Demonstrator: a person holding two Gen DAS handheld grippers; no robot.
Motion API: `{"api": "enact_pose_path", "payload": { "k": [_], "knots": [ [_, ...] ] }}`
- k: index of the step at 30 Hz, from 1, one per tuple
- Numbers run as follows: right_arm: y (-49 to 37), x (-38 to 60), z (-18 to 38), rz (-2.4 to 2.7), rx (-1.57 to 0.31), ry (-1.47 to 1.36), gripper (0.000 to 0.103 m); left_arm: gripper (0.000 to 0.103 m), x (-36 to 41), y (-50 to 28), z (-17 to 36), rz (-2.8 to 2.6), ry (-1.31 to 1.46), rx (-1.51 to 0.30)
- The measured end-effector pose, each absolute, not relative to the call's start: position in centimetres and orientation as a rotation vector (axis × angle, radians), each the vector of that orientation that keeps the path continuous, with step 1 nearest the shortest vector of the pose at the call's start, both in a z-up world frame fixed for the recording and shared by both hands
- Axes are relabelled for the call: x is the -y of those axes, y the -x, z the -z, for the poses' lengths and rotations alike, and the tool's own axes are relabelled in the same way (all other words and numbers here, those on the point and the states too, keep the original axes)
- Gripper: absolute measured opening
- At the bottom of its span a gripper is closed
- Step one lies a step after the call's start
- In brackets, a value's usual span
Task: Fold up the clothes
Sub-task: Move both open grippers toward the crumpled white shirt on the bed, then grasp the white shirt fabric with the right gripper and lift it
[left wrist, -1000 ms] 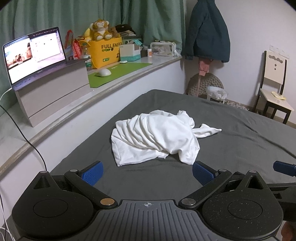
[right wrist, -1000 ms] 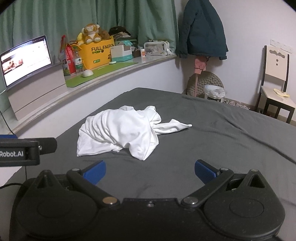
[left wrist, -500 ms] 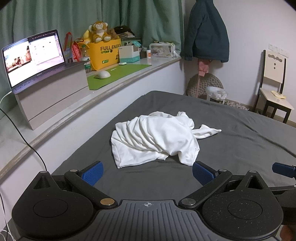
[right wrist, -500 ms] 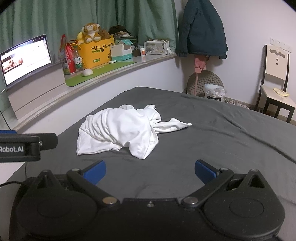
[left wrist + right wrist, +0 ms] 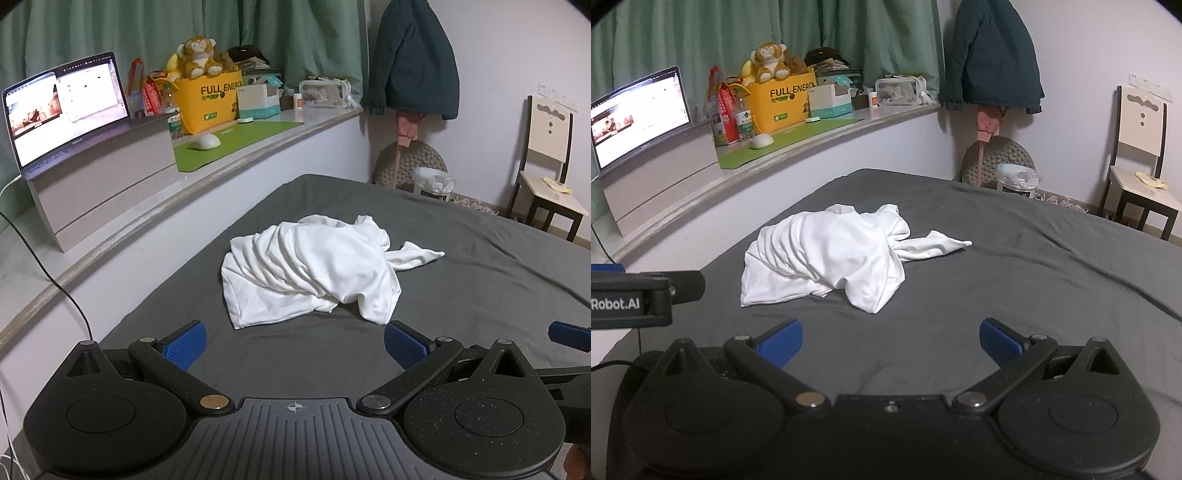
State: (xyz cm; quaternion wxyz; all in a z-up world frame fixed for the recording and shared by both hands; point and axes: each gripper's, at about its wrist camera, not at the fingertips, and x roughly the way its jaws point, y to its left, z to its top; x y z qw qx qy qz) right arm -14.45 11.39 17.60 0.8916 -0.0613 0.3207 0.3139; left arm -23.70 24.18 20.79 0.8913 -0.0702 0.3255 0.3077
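White shirt (image 5: pixel 314 273), one crumpled garment, lies bunched on the grey bed (image 5: pixel 480 280), ahead of both sets of fingers and touched by neither. From the left gripper (image 5: pixel 293 341) it sits straight ahead, just past the blue pads; from the right gripper (image 5: pixel 890 341) it lies ahead and off to the left. Both pairs of fingers stand wide apart and hold nothing.

My guess is that the step in hand is the reach, with no folding begun. To do it well, I would go for the edges and not the heaped middle: the flat corner nearest the left fingers looks like the easiest hem to pinch, while the right fingers could take the drooping fold nearest them or the sleeve (image 5: pixel 934 245) trailing off to the far right. Pinch a single layer, lift and pull the two grips apart so the cloth spreads flat before any crease is made. Grabbing the mound risks catching several layers at once.

Count: one shirt, one sleeve showing, two grippers, four blue pads.
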Motion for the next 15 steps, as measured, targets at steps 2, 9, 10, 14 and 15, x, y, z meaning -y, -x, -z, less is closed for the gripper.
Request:
{"api": "enact_pose_path", "payload": {
  "k": [2, 9, 10, 14, 15],
  "knots": [
    [14.3, -11.4, -17.4, -0.651, -0.669, 0.126, 0.103, 0.103, -24.3, 23.5, -20.5, -0.636, 0.145, -0.678],
    [13.6, -12.2, -16.6, -0.656, -0.665, 0.145, 0.103, 0.103, -25.3, 21.9, -18.7, -0.623, 0.137, -0.671],
    [13.3, -12.5, -16.5, -0.658, -0.657, 0.156, 0.103, 0.103, -25.6, 21.4, -18.3, -0.622, 0.135, -0.676],
    [11.9, -13.8, -15.8, -0.671, -0.618, 0.198, 0.103, 0.103, -26.9, 19.3, -16.7, -0.625, 0.112, -0.691],
    [11.4, -14.2, -15.5, -0.684, -0.605, 0.205, 0.103, 0.103, -27.2, 18.8, -16.4, -0.630, 0.094, -0.687]
  ]
}}
